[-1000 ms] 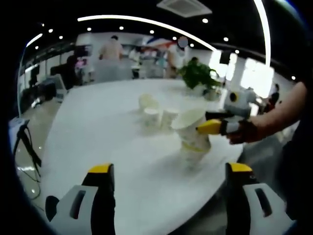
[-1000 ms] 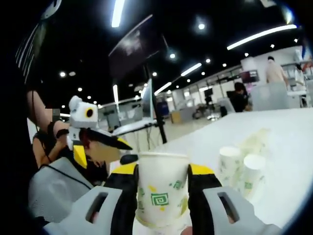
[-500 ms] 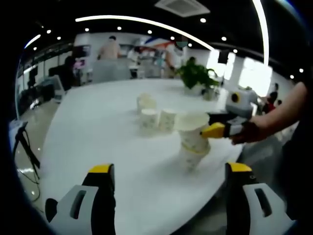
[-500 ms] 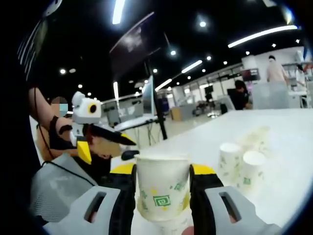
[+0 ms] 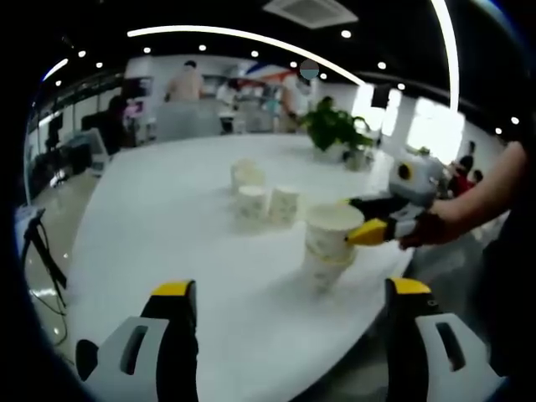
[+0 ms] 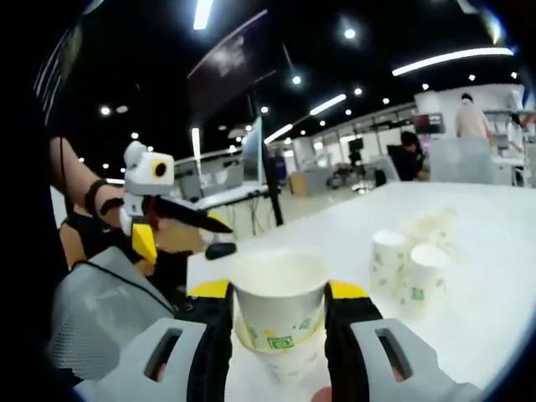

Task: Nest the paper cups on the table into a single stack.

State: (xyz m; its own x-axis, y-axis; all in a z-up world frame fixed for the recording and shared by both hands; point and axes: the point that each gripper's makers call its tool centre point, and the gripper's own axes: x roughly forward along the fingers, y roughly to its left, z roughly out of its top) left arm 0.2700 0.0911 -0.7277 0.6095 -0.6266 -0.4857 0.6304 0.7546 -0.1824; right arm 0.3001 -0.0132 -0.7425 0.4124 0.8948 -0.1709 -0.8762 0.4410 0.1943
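A white paper cup (image 6: pixel 279 300) with green motifs was gripped by the right gripper (image 6: pixel 279 314), partly nested in another cup (image 5: pixel 322 268). The left gripper (image 5: pixel 289 335) was held apart, ungrasping.

The far cups (image 5: pixel 248 174) are just a blurry pale clump, can't count them. The lower cup (image 6: pixel 289 362) sits mostly hidden under the top cup (image 6: pixel 279 298) and behind the right tongs (image 6: pixel 276 311).

Matt paper cups (image 5: pixel 332 233); glossy white table (image 5: pixel 167 226).
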